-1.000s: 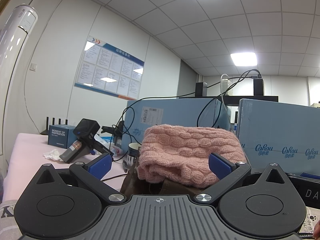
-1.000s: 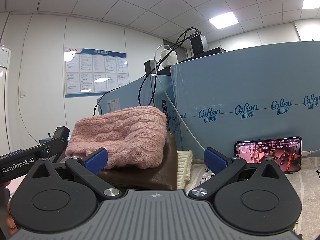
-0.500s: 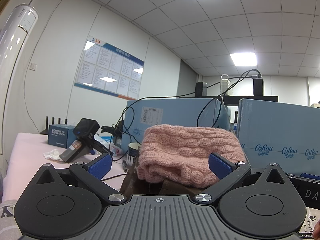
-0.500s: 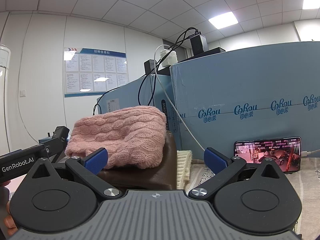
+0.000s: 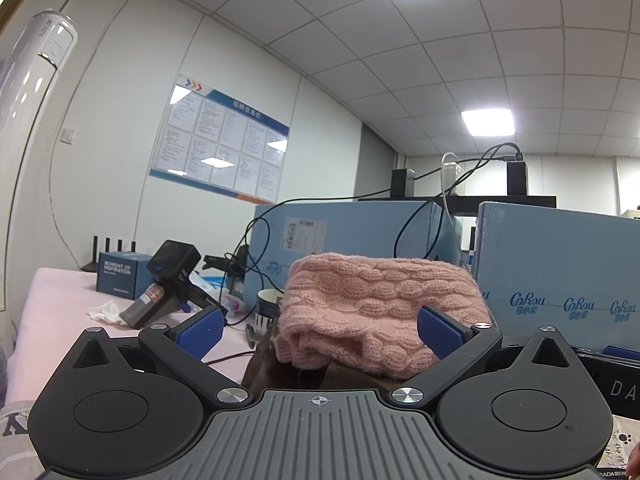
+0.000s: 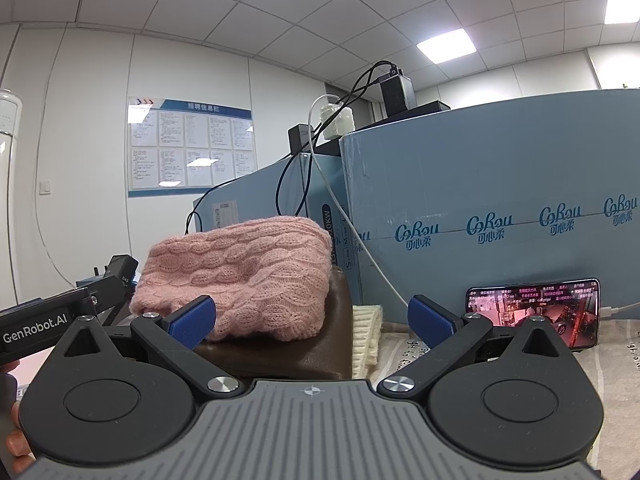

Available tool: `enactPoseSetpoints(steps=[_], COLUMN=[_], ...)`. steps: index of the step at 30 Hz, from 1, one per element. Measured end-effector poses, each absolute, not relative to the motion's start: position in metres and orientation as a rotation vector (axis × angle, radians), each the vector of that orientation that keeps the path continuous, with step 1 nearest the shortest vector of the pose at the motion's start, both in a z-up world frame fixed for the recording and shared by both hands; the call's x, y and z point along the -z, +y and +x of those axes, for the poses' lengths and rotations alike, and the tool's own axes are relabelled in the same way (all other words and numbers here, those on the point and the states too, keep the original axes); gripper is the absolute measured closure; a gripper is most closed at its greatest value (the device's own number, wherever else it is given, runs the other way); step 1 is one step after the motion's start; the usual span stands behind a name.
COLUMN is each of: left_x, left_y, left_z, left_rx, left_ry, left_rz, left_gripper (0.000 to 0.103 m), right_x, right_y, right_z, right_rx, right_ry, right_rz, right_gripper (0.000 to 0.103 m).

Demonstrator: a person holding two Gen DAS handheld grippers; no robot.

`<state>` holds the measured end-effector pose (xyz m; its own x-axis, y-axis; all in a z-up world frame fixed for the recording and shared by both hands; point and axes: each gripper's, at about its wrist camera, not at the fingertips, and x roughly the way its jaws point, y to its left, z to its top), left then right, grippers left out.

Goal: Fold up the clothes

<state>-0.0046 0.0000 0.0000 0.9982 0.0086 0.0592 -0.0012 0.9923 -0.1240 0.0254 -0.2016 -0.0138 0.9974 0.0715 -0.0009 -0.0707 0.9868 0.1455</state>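
Observation:
A folded pink cable-knit sweater point(image 5: 372, 300) point(image 6: 240, 268) lies on top of a folded dark brown garment point(image 6: 288, 344) point(image 5: 272, 372). A cream knit piece point(image 6: 366, 334) pokes out at the stack's right side. My left gripper point(image 5: 320, 330) is open, low in front of the stack, its blue pads level with the sweater's near edge and not touching it. My right gripper point(image 6: 312, 318) is open too, facing the stack's right corner with nothing between its fingers. The left gripper's black body point(image 6: 44, 326) shows at the left of the right wrist view.
Blue cardboard boxes point(image 6: 480, 220) point(image 5: 360, 236) stand right behind the stack, with cables and chargers on top. A phone point(image 6: 532, 308) with a lit screen leans against the box at right. A black camera point(image 5: 172, 280), a small blue box point(image 5: 120, 276), a cup point(image 5: 268, 306) and a tissue point(image 5: 106, 312) lie at left.

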Motion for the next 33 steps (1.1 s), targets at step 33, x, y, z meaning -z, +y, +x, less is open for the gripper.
enactPoseSetpoints(steps=[33], left_x=[0.002], left_y=[0.020], left_z=[-0.027], left_rx=[0.144], left_ry=[-0.216], left_rz=[-0.265], left_gripper=[0.000], right_x=[-0.012], right_y=[-0.187], right_z=[-0.056], right_rx=[0.168], right_ry=[0.018], right_rz=[0.087], right_gripper=[0.000])
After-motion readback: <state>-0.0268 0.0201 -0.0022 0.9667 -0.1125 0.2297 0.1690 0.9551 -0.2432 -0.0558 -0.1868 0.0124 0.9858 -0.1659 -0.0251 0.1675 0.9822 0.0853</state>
